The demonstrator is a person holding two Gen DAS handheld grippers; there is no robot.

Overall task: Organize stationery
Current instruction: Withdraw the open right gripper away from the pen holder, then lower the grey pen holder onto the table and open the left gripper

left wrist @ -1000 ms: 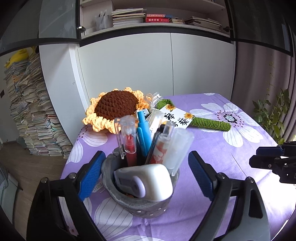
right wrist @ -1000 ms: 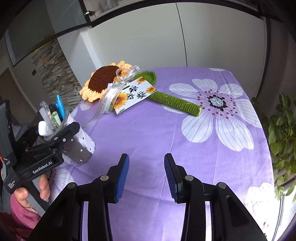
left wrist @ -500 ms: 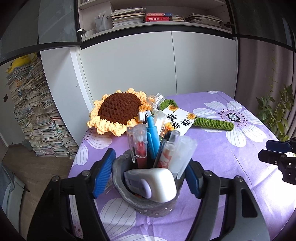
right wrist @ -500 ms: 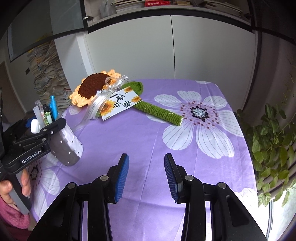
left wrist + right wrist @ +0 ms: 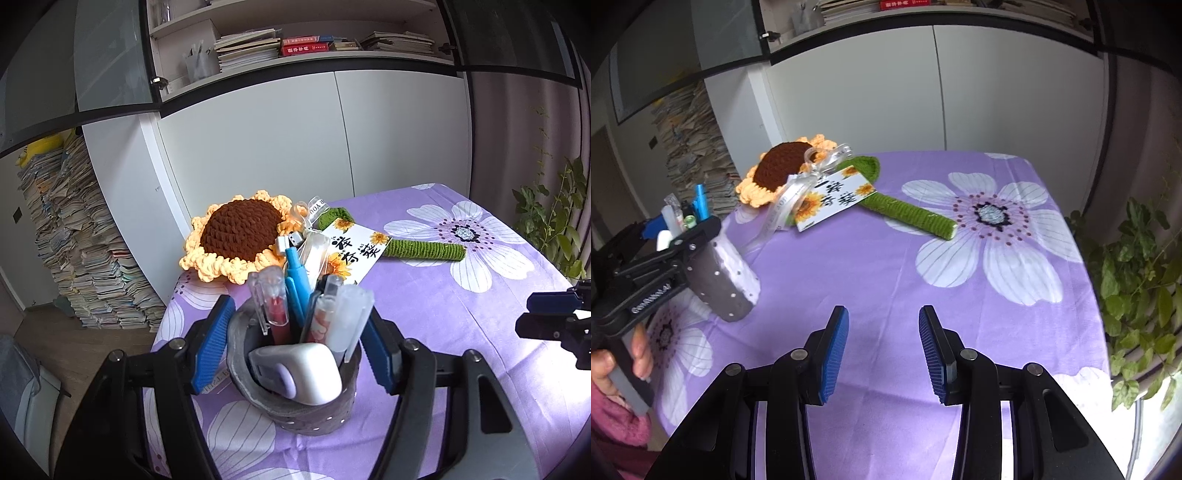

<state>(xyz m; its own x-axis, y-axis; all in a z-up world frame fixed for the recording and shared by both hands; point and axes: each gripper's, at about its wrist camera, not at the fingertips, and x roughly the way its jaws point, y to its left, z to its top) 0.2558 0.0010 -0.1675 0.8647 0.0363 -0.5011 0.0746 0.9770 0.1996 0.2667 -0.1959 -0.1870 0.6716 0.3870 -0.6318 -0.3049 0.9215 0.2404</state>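
Our left gripper (image 5: pixel 295 347) now pinches the cup (image 5: pixel 295 402) near the table's (image 5: pixel 886 266) left edge — the right gripper (image 5: pixel 882 343) hangs spread above its bare middle.

Even daylight, brightest from the right; glare whitens the purple flower-print tablecloth (image 5: pixel 576 398) at that edge; strong fisheye bending and black corner vignetting in both views; right view softer, the grey dotted fabric pen cup (image 5: pixel 729 280) slightly blurred.

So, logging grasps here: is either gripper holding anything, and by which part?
The left gripper clamps the grey pen holder by its sides near the rim; the right gripper holds nothing.
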